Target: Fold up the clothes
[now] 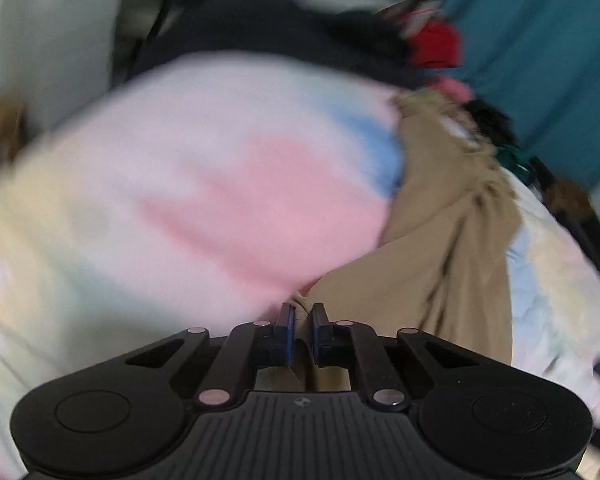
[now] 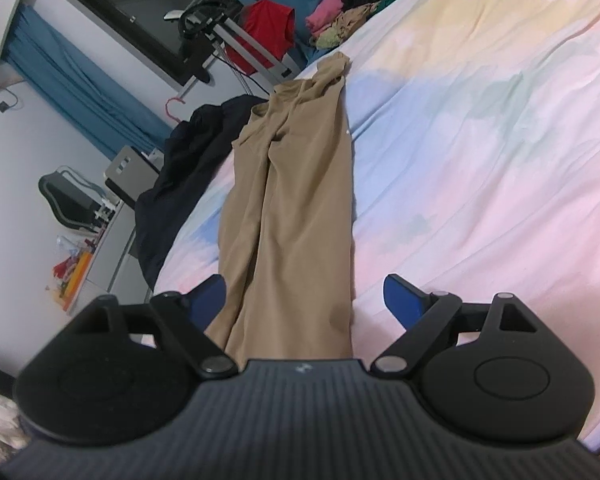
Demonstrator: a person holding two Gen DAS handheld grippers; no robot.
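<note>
Trousers (image 2: 288, 184): tan, lay lengthwise on pastel bed (image 2: 480, 140).
Left gripper (image 1: 302, 326): fingers pinched a near hem.
Right gripper (image 2: 306, 300): fingers spread, straddling cloth.
Advice: grip matching corner squarely first.

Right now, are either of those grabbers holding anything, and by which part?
The left gripper pinches an edge of the tan trousers. The right gripper is open, holding nothing.

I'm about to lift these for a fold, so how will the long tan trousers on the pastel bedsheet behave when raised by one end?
The long tan trousers will probably go floppy: they lie limp with soft creases. They look thin, so likely light. The left gripper is pinching a tan fold, so the rest should drape and drag along the pastel bedsheet.
</note>
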